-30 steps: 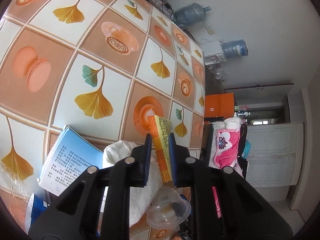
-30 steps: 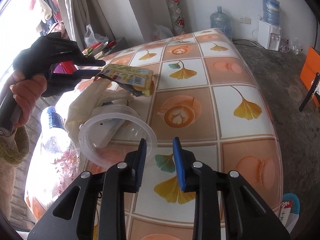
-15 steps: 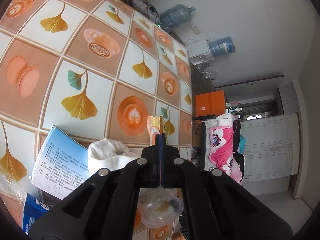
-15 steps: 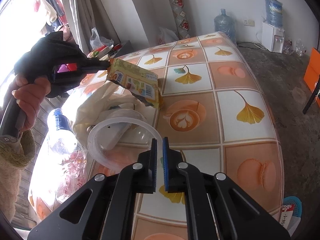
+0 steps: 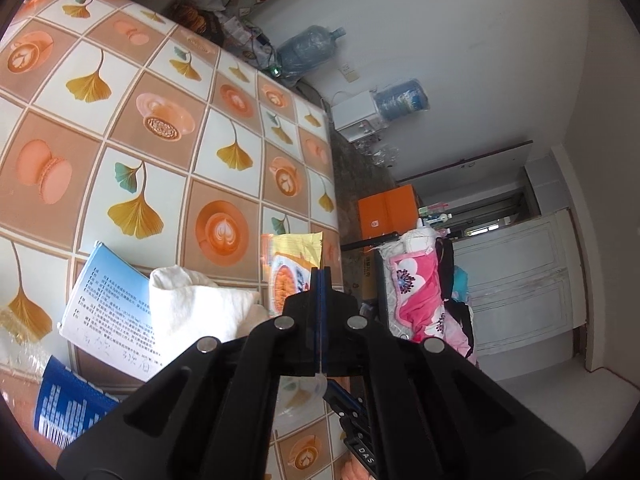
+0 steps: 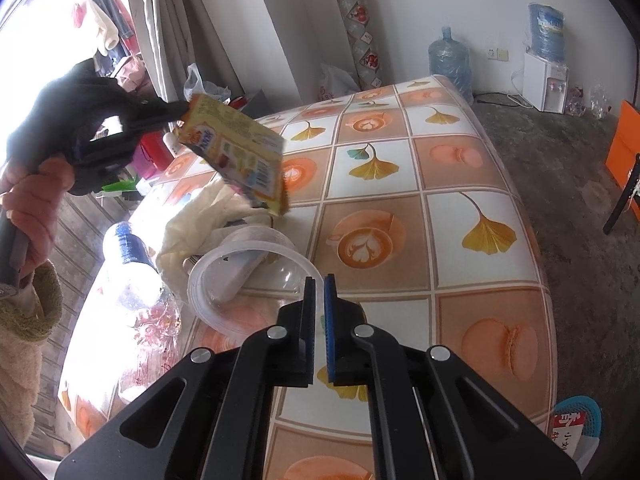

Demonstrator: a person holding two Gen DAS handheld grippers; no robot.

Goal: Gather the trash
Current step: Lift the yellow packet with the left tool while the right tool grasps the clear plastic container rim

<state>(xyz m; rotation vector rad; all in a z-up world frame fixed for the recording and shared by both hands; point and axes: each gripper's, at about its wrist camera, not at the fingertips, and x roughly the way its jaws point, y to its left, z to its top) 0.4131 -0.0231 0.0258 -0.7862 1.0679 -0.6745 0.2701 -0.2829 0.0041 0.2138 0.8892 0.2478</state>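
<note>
My left gripper (image 5: pixel 320 276) is shut on a yellow snack wrapper (image 5: pixel 290 264) and holds it in the air above the table; from the right wrist view the wrapper (image 6: pixel 236 152) hangs from the left gripper (image 6: pixel 182 108). My right gripper (image 6: pixel 319 284) is shut on the rim of a clear plastic cup (image 6: pixel 244 276) that lies on its side on the table. A white crumpled plastic bag (image 6: pixel 200 216) lies behind the cup.
The table carries a tiled cloth with ginkgo leaves (image 6: pixel 420 208). A clear water bottle (image 6: pixel 132 264) lies at its left edge. A blue-white leaflet (image 5: pixel 108 312) lies under the bag (image 5: pixel 196 304). Water jugs (image 6: pixel 450 64) and a dispenser (image 6: pixel 544 80) stand by the wall.
The left gripper closed on the wrapper and lifted it up off the table. The right gripper moved forward and closed on the cup's rim.
</note>
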